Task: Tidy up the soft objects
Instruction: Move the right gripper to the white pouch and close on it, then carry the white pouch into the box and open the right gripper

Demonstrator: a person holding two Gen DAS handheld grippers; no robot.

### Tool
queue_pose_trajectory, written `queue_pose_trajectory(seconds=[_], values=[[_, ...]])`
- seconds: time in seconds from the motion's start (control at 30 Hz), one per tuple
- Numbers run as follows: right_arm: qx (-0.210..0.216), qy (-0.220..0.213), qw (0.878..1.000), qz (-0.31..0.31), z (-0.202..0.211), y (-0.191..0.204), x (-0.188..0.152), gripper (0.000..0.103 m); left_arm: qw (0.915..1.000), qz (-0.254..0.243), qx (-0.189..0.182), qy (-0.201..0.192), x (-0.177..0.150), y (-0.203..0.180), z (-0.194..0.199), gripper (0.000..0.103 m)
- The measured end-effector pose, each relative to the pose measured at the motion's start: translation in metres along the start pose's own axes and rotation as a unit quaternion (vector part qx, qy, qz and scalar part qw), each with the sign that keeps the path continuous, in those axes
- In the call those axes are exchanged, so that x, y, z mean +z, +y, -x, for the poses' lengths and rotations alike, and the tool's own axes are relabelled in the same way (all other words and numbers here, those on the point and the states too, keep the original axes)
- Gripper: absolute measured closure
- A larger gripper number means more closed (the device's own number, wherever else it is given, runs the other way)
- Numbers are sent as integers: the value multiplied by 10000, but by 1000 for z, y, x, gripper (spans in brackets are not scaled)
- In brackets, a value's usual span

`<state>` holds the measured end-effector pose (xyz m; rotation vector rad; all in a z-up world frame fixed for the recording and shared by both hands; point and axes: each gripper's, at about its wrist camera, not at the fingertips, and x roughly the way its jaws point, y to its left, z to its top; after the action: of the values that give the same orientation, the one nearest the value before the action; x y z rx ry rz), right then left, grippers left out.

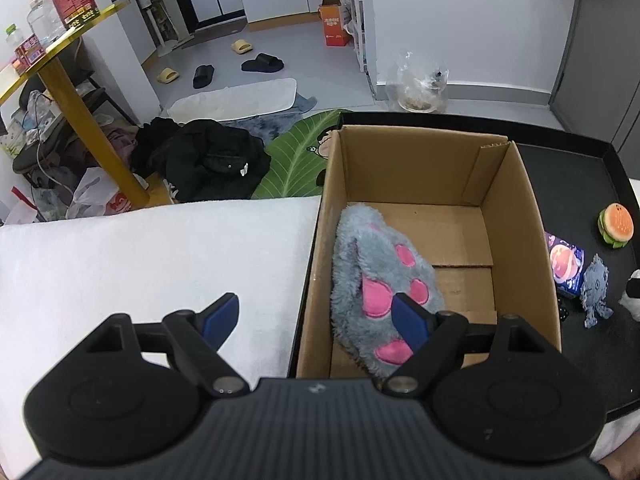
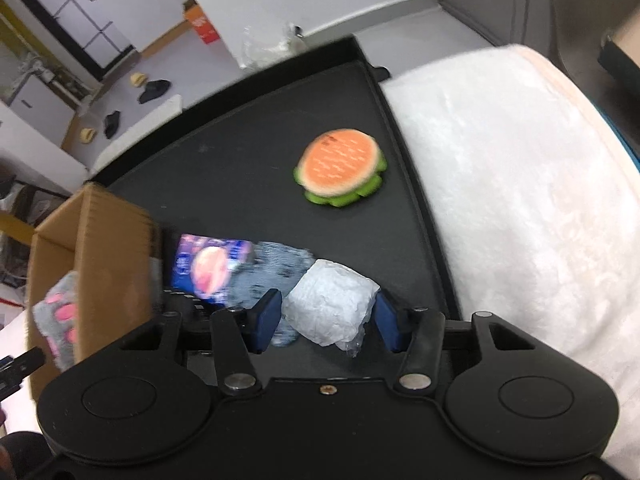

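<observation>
Blur smears much of the right wrist view, so the print on the purple packet (image 2: 212,268) and the shape of the grey-blue knitted toy (image 2: 276,268) beside it are hard to read. In the left wrist view a black-and-white plush (image 1: 633,292) is cut off by the frame edge.

The left gripper (image 1: 316,320) stands wide open and holds nothing; one blue pad hangs over the white blanket (image 1: 140,264), the other over the grey paw mitt (image 1: 380,280), and whether it touches the fur I cannot tell. The mitt lies inside the cardboard box (image 1: 516,208), against its left wall, pink pads up.

The right gripper (image 2: 328,316) is partly open around a white wrapped bundle (image 2: 332,304), one pad on either side of it; contact is unclear, so I cannot tell whether it grips.

The box sits at the left end of the black tray (image 2: 248,148), its right half bare cardboard. The burger plush (image 2: 342,170) lies alone near the tray's right rim, well apart from the bundle, with open tray surface between. The packet and knitted toy crowd just beside the box's outer wall.
</observation>
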<state>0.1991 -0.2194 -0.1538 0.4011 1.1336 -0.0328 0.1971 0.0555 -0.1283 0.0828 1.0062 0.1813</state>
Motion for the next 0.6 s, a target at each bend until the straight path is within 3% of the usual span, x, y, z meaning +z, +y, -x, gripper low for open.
queue_pose_trajectory(seconds=[0.27,0.37,0.6], values=[[267,-209,9992,221,22,19,6,53,9998,172,12,-24,-1,7,3,21],[338,-252,9988,253,26,26,9,53,9997,176,-151,52,3,11,4,21],[583,-371,9967,428,40,56,9,53,9997,-121,-166,127,14,23,8,24]])
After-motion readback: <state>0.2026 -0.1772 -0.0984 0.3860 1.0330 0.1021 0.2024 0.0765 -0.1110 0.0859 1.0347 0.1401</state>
